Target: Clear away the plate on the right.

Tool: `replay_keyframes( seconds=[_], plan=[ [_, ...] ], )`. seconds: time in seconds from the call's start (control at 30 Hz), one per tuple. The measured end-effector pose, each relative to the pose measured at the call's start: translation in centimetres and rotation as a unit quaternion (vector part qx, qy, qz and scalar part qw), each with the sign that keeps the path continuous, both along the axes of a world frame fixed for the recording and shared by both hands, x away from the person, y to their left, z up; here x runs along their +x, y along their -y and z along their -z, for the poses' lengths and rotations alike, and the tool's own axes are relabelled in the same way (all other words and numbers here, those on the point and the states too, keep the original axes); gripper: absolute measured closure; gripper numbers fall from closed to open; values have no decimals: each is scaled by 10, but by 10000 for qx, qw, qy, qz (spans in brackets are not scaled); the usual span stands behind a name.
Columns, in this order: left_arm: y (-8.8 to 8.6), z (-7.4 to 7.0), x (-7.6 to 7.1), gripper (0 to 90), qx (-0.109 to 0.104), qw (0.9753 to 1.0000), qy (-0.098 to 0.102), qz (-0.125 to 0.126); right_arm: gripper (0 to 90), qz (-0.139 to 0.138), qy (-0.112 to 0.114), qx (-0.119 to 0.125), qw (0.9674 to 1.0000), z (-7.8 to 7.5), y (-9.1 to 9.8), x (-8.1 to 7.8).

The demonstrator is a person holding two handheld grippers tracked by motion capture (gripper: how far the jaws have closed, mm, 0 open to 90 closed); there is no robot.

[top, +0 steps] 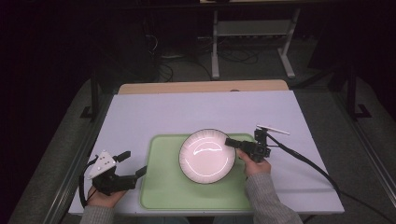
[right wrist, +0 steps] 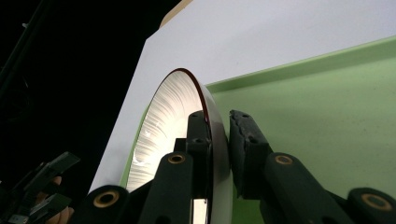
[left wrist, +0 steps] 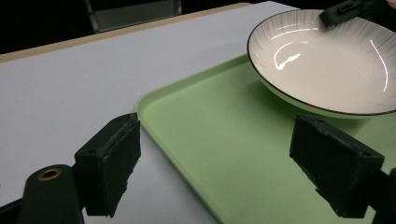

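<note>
Right now the right gripper (top: pixel 232 142) pinches the rim of the white plate (top: pixel 207 155) at about the plate's two o'clock edge, one jaw on the inside face and one on the underside, as the right gripper view shows close up. That plate sits over the green tray (top: pixel 163 186), toward the tray's one o'clock corner, and looks lifted off it on the held side. Over at the tray's eight o'clock edge, the left gripper (top: pixel 132 163) hovers with its jaws spread wide and nothing between them, pointing at the tray on the pale table (top: pixel 154 114).
</note>
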State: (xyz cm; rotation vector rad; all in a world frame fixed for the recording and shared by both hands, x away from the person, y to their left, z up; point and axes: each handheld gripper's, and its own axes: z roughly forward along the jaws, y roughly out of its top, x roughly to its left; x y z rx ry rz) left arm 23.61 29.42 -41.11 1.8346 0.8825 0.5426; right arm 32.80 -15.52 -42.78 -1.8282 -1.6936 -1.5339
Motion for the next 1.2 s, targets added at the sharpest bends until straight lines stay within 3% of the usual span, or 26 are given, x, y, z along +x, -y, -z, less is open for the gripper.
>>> replay_keyframes(
  seconds=[0.8, 1.2],
  plan=[
    [0, 0, 0, 160, 2, 10000, 12, 7, 774, 20, -118, -153, 9998, 11, -3, -1],
    [1, 0, 0, 160, 13, 10000, 4, 9, 792, 6, -303, -256, 9992, 16, 1, -2]
  ],
)
